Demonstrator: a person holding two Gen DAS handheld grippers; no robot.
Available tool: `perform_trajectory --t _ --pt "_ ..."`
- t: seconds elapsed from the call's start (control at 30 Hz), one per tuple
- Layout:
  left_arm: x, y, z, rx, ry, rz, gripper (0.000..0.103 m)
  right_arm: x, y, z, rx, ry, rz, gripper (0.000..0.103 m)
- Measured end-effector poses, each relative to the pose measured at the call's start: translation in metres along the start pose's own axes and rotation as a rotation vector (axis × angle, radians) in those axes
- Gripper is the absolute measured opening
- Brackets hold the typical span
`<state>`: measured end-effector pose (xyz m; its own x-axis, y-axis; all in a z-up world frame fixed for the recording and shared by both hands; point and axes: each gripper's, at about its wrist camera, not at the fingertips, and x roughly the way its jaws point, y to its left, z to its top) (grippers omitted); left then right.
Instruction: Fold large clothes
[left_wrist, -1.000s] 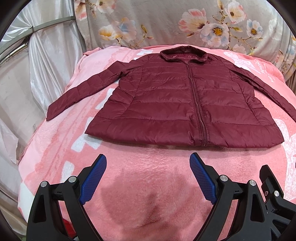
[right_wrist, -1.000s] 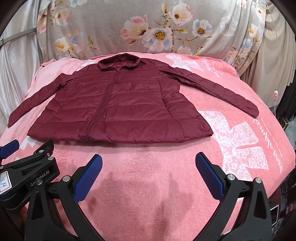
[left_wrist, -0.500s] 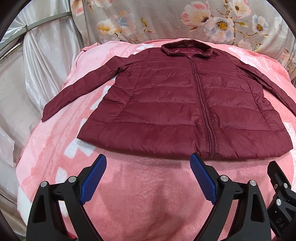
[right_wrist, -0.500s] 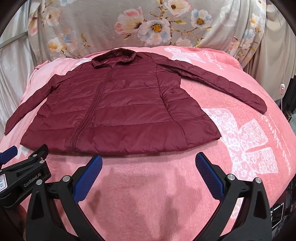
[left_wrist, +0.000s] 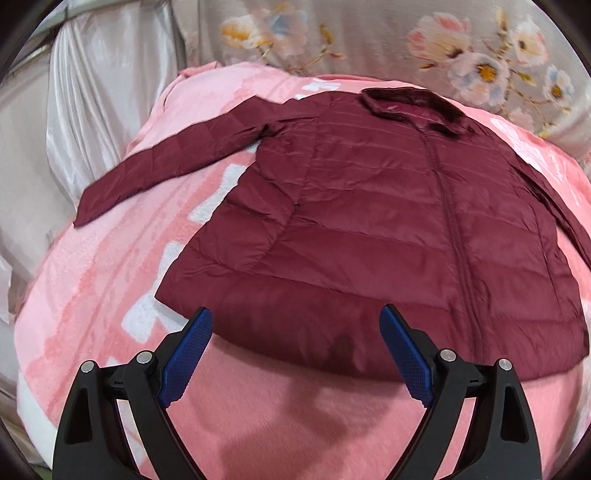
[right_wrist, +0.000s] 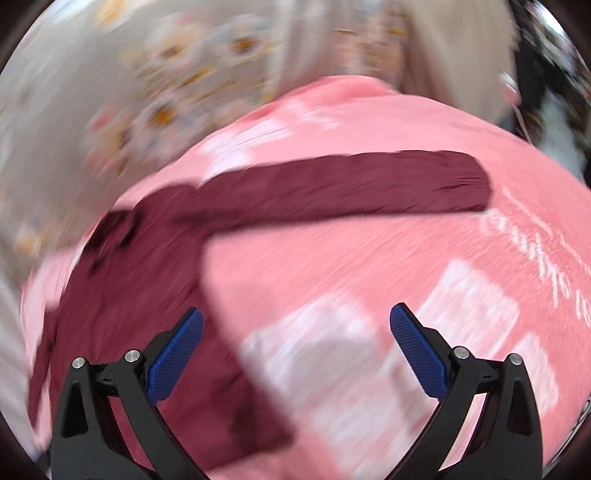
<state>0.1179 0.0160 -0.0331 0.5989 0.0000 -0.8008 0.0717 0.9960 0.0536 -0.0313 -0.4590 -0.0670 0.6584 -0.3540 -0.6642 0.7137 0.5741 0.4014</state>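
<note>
A maroon quilted puffer jacket (left_wrist: 388, 229) lay flat, front up and zipped, on a pink blanket (left_wrist: 110, 295) with white patterns, its collar at the far end and its hem at the near end. Beyond the blanket hung a grey floral cloth (left_wrist: 369, 40), and a silvery satin drape (left_wrist: 92, 103) stood at the far left.

The left gripper (left_wrist: 295, 347) was spread wide and held nothing, its blue fingertip pads (left_wrist: 186, 354) poised over the near hem of the jacket, left of the zip. Whether the pads touched the fabric could not be told. The jacket's left sleeve (left_wrist: 166, 166) stretched away to the far left, well apart from this gripper.

The right wrist view was blurred by motion. There the right gripper (right_wrist: 295, 350) also stood wide apart and empty. The jacket's body filled the near left of that view, its side edge running past the gripper's left pad (right_wrist: 175, 356). The other sleeve (right_wrist: 351, 184) reached out to the far right across the blanket, well beyond the gripper. Between the pads lay mostly bare pink blanket with a white printed patch (right_wrist: 332, 369).
</note>
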Motion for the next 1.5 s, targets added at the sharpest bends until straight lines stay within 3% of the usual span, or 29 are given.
perform_trajectory --t 0.1,0.3,0.47,0.63,0.7,0.8,0.93,1.07,1.17,1.27,1.37,1.43,1.5 --pt "0.012 0.011 0.007 -0.042 0.014 0.005 0.089 0.027 -0.041 0.032 0.107 -0.011 -0.046 0.098" --pt "0.031 0.028 0.023 -0.079 -0.009 0.077 0.089 0.071 -0.100 0.060 0.305 -0.008 -0.095 0.093" --pt "0.048 0.038 0.034 -0.099 0.007 0.105 0.089 0.091 -0.110 0.074 0.337 -0.060 -0.173 0.066" --pt "0.061 0.045 0.042 -0.121 0.021 0.117 0.089 0.101 -0.090 0.098 0.356 -0.092 -0.144 0.011" --pt "0.066 0.048 0.045 -0.130 0.026 0.134 0.089 0.094 -0.053 0.112 0.263 -0.141 -0.118 0.007" --pt "0.072 0.048 0.049 -0.131 0.031 0.145 0.089 0.071 0.040 0.123 0.028 -0.227 -0.018 0.006" --pt "0.076 0.047 0.052 -0.121 0.029 0.152 0.089 0.049 0.166 0.102 -0.235 -0.218 0.202 0.006" --pt "0.077 0.049 0.057 -0.127 0.023 0.142 0.089 0.044 0.287 0.040 -0.476 -0.129 0.406 0.006" --pt "0.079 0.055 0.063 -0.137 0.014 0.136 0.089 0.054 0.346 -0.008 -0.599 -0.067 0.472 0.006" --pt "0.079 0.060 0.069 -0.148 0.005 0.121 0.089 0.065 0.379 -0.050 -0.673 0.009 0.521 0.007" --pt "0.080 0.062 0.078 -0.147 -0.009 0.108 0.089 0.072 0.400 -0.092 -0.736 0.079 0.574 0.015" --pt "0.081 0.061 0.084 -0.149 -0.017 0.086 0.089 0.069 0.403 -0.109 -0.766 0.078 0.621 0.042" --pt "0.082 0.061 0.093 -0.166 -0.016 0.020 0.089 0.059 0.398 -0.117 -0.781 0.052 0.658 0.053"
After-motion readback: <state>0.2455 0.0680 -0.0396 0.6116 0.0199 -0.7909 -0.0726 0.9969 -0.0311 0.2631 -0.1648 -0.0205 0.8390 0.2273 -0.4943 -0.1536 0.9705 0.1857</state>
